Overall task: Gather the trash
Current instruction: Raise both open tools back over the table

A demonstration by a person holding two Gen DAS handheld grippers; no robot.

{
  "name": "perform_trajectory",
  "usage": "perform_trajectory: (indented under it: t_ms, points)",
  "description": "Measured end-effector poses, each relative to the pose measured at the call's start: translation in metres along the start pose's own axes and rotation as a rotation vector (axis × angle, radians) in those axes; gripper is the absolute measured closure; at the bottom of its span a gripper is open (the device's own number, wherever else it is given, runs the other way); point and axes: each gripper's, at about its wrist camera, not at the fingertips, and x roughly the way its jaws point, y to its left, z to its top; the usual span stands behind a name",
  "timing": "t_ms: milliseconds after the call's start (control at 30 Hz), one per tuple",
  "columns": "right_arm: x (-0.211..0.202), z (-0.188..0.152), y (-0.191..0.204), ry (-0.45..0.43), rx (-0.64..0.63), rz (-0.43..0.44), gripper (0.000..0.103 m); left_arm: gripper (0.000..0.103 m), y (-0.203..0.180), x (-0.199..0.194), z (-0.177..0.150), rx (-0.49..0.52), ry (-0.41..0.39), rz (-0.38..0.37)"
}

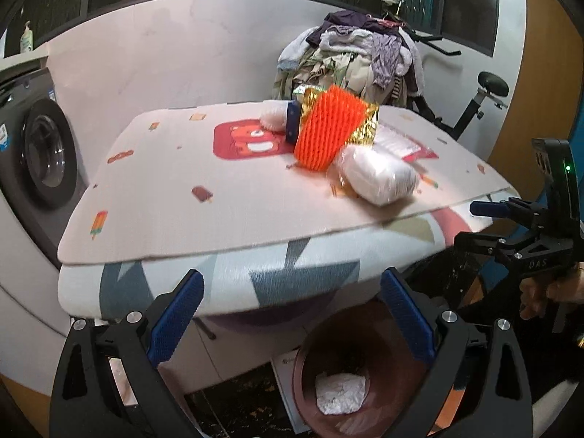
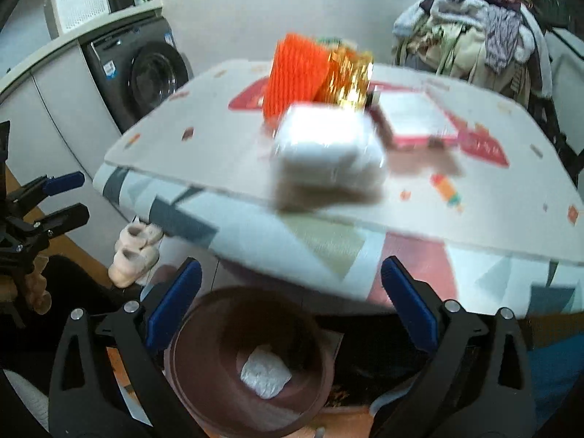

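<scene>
Both grippers, left (image 1: pixel 292 317) and right (image 2: pixel 292 306), hang spread and empty over the bin (image 2: pixel 204 394); next, probably reach the white pack (image 2: pixel 325 149) on the table (image 1: pixel 153 197)

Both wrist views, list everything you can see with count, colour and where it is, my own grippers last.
orange foam net: one, orange, standing mid-mat
gold foil wrapper: one, gold, behind the net
white plastic-wrapped pack: one, white, near the mat's front edge
pink-edged flat packet: one, white and pink, right of the pack
white fluffy item: one, white, behind the net
play mat: one, pale with popsicle prints, on the patterned board
trash bin: one, brown, on the floor below
crumpled white trash: one, inside the bin
washing machine: one, dark grey, at the left
clothes pile: one, mixed, behind the mat
slippers: two, cream, on the floor
left gripper: jaws open
right gripper: jaws open
</scene>
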Motion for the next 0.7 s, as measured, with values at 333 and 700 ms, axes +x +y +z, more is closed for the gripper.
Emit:
perform_trajectory:
  t_ms: [333, 700]
  points:
    - [0.009, 0.03, -0.034, -0.032, 0.077, -0.028, 0.006, 0.008, -0.006, 0.021, 0.02, 0.022, 0.016, -0.037]
    - [0.024, 0.079, -0.042, -0.085, 0.05, -0.063, 0.007, 0.008, 0.013, 0.031, 0.052, 0.006, -0.015, -0.033]
